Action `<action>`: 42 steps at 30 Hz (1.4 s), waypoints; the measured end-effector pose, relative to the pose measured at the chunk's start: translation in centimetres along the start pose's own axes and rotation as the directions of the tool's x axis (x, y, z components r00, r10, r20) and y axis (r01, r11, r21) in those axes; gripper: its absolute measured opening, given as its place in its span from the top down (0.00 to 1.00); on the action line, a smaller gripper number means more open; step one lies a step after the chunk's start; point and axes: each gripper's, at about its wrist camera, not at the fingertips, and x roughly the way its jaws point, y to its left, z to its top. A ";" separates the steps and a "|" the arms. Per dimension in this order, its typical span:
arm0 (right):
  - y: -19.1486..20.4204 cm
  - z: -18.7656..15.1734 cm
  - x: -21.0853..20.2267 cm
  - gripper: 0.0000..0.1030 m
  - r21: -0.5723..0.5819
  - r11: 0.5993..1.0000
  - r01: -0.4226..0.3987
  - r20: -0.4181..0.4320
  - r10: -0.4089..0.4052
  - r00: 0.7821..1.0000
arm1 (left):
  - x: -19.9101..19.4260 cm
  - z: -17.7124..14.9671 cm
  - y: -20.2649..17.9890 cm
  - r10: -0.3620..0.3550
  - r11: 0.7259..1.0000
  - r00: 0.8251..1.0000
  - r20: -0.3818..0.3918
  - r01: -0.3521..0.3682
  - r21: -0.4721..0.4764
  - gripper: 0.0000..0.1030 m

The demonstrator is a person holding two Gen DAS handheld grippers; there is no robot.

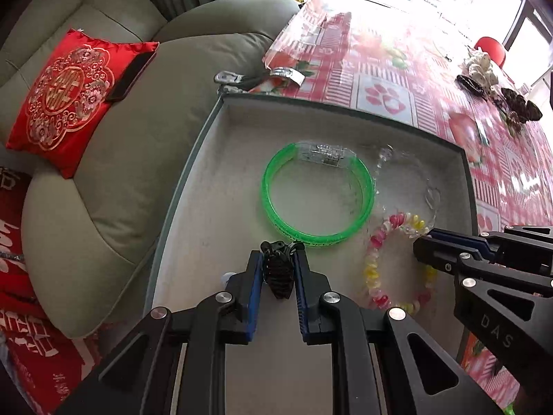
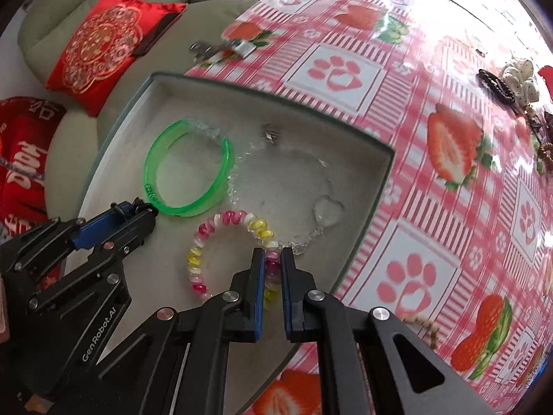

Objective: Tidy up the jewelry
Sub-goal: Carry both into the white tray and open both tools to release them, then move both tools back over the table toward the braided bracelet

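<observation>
I am working over the shallow grey tray (image 1: 207, 159), which is sitting at the edge of the strawberry-print tablecloth (image 2: 432, 79) and serving as my landmark. My left gripper (image 1: 278, 266) is clenching a dark beaded piece (image 1: 278, 276) between its blue pads, hanging just above the tray's near floor. My right gripper (image 2: 273, 263) is pinching the pink, white and yellow bead bracelet (image 2: 207, 238), which is lying on the tray floor. The green bangle (image 1: 318, 193) is resting toward the tray's middle, just beside the bead bracelet. A clear chain with a heart charm (image 2: 328, 209) is lying along the tray's far side. More jewelry (image 2: 511, 79) is waiting well outside the tray, on the cloth.
</observation>
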 end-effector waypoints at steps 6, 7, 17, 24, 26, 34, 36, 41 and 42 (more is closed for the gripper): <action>-0.5 0.3 0.2 0.90 0.002 1.000 -0.011 -0.001 0.011 1.000 | -0.2 -0.3 0.0 0.024 1.000 1.000 -0.009 -0.024 -0.004 0.76; -0.3 0.3 0.2 0.90 0.003 1.000 -0.013 -0.002 0.013 1.000 | -0.2 -0.4 -0.1 0.028 1.000 1.000 -0.011 -0.028 -0.004 0.76; -1.0 0.0 -1.8 0.83 0.023 0.999 -0.043 0.039 0.043 0.998 | -1.6 -1.1 -0.1 0.065 0.998 0.998 -0.007 -0.065 -0.004 0.76; -1.3 -0.4 -4.9 0.53 0.040 0.997 -0.064 0.103 0.060 0.993 | -2.7 -1.4 -0.3 0.080 0.997 0.997 -0.006 -0.080 0.009 0.76; -1.3 -0.4 -5.3 0.53 0.052 0.996 -0.068 0.111 0.061 0.992 | -3.1 -1.5 -0.4 0.086 0.996 0.996 -0.001 -0.086 0.012 0.76; -4.3 -3.4 -7.7 0.47 0.144 0.987 -0.068 0.136 0.048 0.990 | -4.8 -1.9 -1.3 0.092 0.995 0.995 0.024 -0.093 0.027 0.76; -5.4 -4.4 -8.2 0.46 0.170 0.983 -0.068 0.136 0.045 0.990 | -4.9 -1.9 -1.8 0.088 0.995 0.996 0.024 -0.089 0.042 0.68; -8.1 -6.8 -9.1 0.43 0.243 0.968 -0.061 0.133 0.029 0.991 | -5.8 -1.9 -3.5 0.103 0.991 0.992 0.070 -0.109 0.079 0.00; -8.8 -7.4 -9.3 0.43 0.261 0.964 -0.060 0.135 0.025 0.991 | -5.7 -1.9 -4.0 0.101 0.990 0.993 0.061 -0.107 0.096 0.00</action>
